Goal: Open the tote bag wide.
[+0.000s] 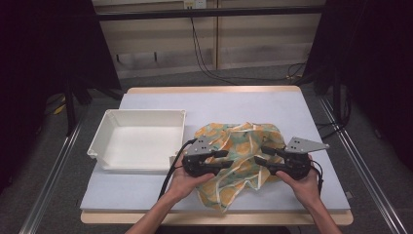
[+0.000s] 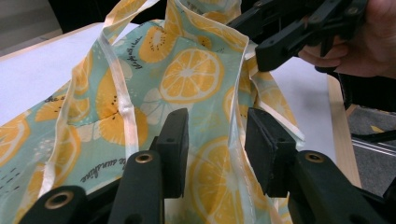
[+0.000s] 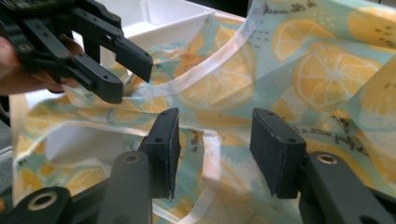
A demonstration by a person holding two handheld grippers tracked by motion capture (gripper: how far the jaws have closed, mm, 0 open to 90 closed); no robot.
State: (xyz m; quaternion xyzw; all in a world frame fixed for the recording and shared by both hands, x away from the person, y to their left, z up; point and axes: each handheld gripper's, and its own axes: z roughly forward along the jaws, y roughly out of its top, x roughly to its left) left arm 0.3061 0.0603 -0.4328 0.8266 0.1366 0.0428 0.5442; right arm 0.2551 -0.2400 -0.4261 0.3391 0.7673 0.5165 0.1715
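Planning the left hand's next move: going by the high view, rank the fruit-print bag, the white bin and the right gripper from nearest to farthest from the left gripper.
1. Fruit-print bag: directly under the left gripper.
2. Right gripper: just to its right, across the bag.
3. White bin: to its left, rim near the hand's back.

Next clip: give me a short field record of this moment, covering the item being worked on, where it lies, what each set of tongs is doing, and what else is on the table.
item: fruit-print bag, teal cloth with orange slices and pale straps, crumpled
place: on the table, right of the white bin, apart from it
left tongs: jaws apart, over the bag's left side, cloth seen between them, not pinched
right tongs: jaws apart, over the bag's right side, facing the left tongs, not pinched
white bin contents: nothing visible inside
bag state: heaped, not laid flat
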